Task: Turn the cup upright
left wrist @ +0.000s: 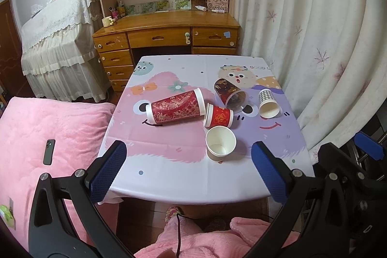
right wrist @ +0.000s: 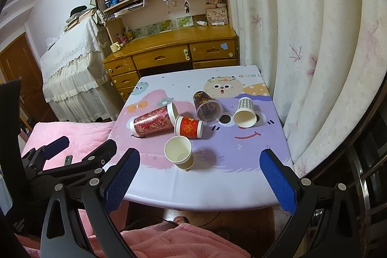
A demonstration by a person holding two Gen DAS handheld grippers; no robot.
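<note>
Table (left wrist: 169, 180): covered with a cartoon-print cloth, five cups on it
Plain paper cup (left wrist: 220, 143): upright, mouth up, nearest the front edge
Small red cup (left wrist: 218, 116): on its side, just behind the plain cup
Tall red cup (left wrist: 175, 106): on its side, touching the small red cup
Dark cup (left wrist: 229, 92): on its side, mouth toward the camera
Checked cup (left wrist: 268, 103): on its side, near the curtain (left wrist: 314, 28)
Left gripper (left wrist: 188, 171): jaws spread wide, nothing held, short of the table's front edge
Right gripper (right wrist: 199, 175): jaws spread wide, nothing held, beside the left one
</note>
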